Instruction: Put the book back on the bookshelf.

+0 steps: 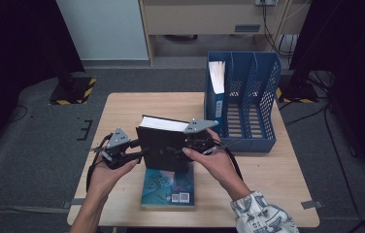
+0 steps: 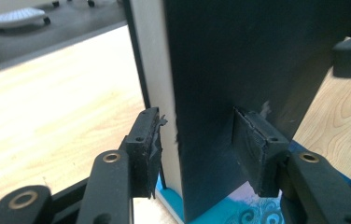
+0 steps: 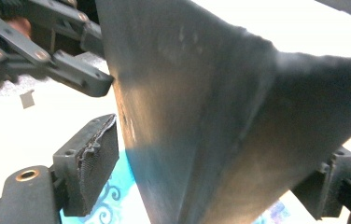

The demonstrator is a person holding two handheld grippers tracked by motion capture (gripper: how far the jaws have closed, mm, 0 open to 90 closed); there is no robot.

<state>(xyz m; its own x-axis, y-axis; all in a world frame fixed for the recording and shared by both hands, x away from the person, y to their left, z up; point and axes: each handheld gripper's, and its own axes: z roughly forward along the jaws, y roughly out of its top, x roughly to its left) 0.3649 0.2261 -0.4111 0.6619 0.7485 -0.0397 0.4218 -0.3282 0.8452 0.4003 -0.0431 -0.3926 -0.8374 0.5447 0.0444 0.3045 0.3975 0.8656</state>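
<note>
The held book (image 1: 163, 148) has a plain black cover and a cream-white page edge. The book lying under it (image 1: 167, 187) is teal with paler swirling curls and a white barcode patch. Both tools, left (image 1: 139, 155) and right (image 1: 180, 151), are black with grey plates. The surface (image 1: 122, 111) is light wood grain. At 1 o'clock, the file rack (image 1: 248, 97) is blue mesh, holding white papers (image 1: 217, 75).

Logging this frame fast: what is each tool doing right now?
Left tool: jaws around the upright black hardcover book, one pad apart from it; grip cannot be told.
Right tool: jaws straddle the same book; cannot be told.
</note>
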